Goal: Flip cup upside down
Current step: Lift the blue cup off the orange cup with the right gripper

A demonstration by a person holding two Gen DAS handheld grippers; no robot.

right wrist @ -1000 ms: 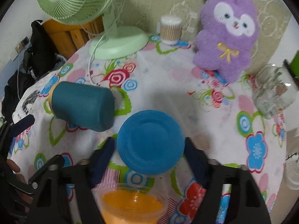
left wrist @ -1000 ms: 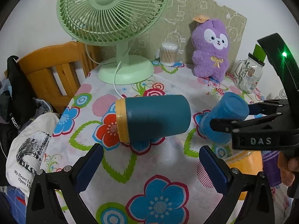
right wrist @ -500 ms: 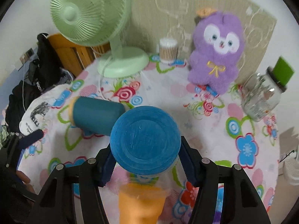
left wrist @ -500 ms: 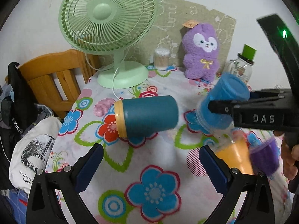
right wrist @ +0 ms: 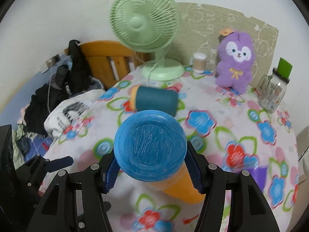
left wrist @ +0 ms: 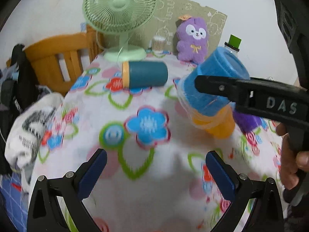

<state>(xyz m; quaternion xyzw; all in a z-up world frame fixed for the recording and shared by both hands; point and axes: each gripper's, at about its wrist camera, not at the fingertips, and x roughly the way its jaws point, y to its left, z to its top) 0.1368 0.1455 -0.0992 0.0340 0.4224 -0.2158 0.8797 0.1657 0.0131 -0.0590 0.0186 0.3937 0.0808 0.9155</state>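
My right gripper (right wrist: pixel 152 172) is shut on a light blue cup (right wrist: pixel 149 147), held in the air with its flat bottom toward the camera; the cup also shows in the left wrist view (left wrist: pixel 210 85), tilted, bottom up. An orange cup (left wrist: pixel 216 122) stands on the table just below it and shows in the right wrist view (right wrist: pixel 179 185). A dark teal cup with a yellow rim (left wrist: pixel 144 74) lies on its side mid-table. My left gripper (left wrist: pixel 154 172) is open and empty above the near floral tablecloth.
A green fan (left wrist: pixel 119 15), a purple plush (left wrist: pixel 193 38), a cotton-swab jar (left wrist: pixel 158 43) and a glass jar (right wrist: pixel 272 92) stand at the back of the table. A purple cup (left wrist: pixel 247 120) sits behind the orange one. A wooden chair (left wrist: pixel 58 58) with clothes is on the left.
My right gripper has lifted the blue cup higher off the table, above the orange cup. My left gripper has pulled back and up, staying open.
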